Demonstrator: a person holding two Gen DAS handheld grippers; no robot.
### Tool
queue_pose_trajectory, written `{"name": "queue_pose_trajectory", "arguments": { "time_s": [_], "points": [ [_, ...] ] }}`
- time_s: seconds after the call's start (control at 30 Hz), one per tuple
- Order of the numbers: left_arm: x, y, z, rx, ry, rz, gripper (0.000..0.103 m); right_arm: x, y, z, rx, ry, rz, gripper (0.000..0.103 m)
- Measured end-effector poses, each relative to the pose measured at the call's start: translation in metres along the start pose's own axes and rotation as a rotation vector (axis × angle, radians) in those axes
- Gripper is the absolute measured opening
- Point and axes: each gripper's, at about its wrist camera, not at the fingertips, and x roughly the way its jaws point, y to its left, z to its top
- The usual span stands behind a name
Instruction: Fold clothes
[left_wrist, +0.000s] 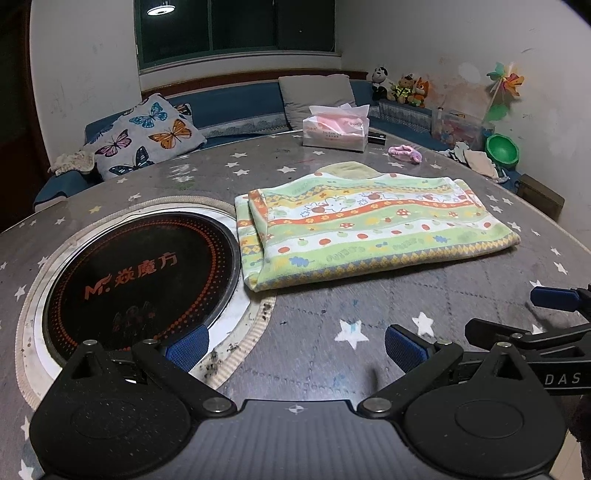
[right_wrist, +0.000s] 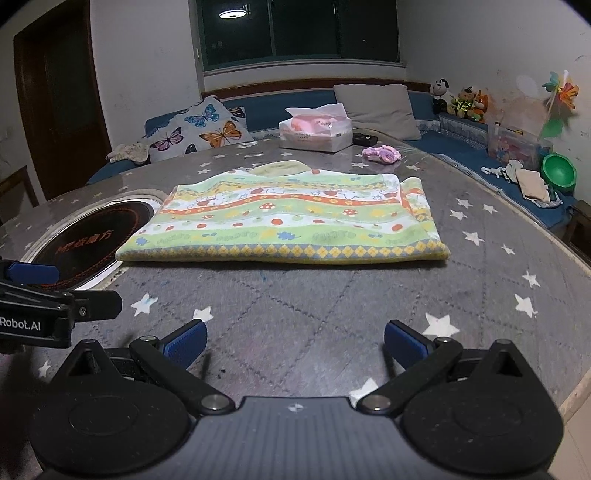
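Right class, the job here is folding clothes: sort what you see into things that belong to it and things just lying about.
Belongs to the job:
patterned cloth, lying folded on the table
left tongs, open, empty
right tongs, open, empty

Just lying about:
tissue box
pink scrunchie
butterfly pillow
round black cooktop
soft toys
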Motion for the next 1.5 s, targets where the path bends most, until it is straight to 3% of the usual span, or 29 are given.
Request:
{"name": "queue_pose_trajectory", "arguments": {
  "time_s": [0.67, 1.5],
  "points": [
    [0.004, -0.005, -0.014, 0.007, 0.045, -0.012, 0.103, 0.003, 0.012, -0.012, -0.059, 0.016, -0.051, 0.103],
    [0.010, -0.004, -0.018, -0.001, 0.069, -0.014, 0.103, 0.003, 0.011, -0.012, -0.062, 0.015, -0.045, 0.103]
  ]
}}
